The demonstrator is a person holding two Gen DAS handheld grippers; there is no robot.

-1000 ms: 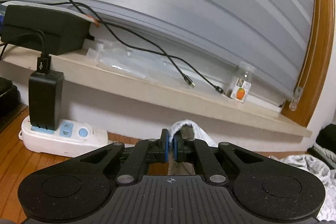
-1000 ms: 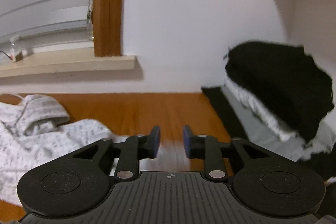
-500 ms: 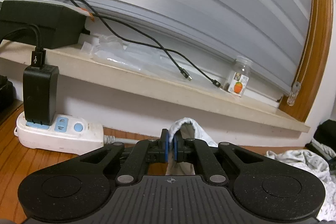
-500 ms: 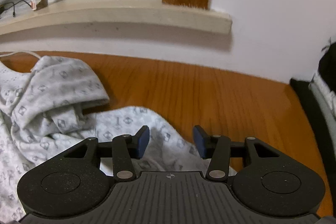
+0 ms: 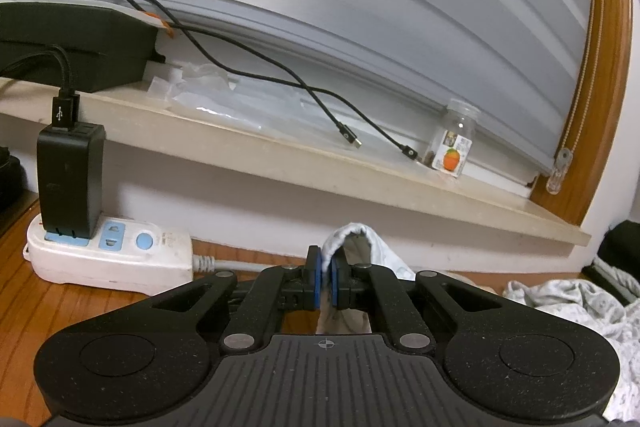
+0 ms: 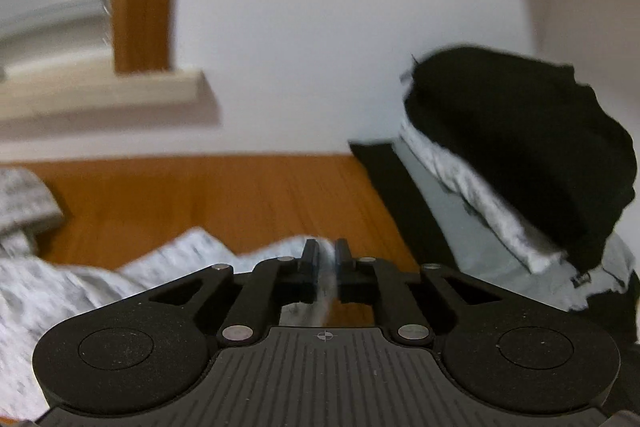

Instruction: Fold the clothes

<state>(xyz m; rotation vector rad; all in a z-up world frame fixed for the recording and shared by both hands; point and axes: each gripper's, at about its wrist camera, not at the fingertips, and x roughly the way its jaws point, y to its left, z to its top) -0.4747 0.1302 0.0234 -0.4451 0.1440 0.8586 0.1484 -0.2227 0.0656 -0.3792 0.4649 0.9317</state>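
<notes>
A white garment with a small grey print lies crumpled on the wooden tabletop (image 6: 240, 195). My left gripper (image 5: 326, 267) is shut on a raised fold of the garment (image 5: 356, 233), and more of the cloth trails to the right (image 5: 568, 299). In the blurred right wrist view, my right gripper (image 6: 327, 259) is closing its jaws on an edge of the same garment (image 6: 192, 259). A thin strip of cloth shows between the pads. The rest of the garment spreads to the left.
A stack of folded clothes, black on top (image 6: 520, 139), stands at the right by the wall. Behind the left gripper are a white power strip (image 5: 108, 255) with a black charger (image 5: 70, 179), a window sill (image 5: 320, 163) with cables (image 5: 280, 75) and a small bottle (image 5: 454, 143).
The right gripper's jaws went from wide apart over the garment to nearly together on its edge, and its view swung right toward the clothes stack. The left gripper kept its grip and place.
</notes>
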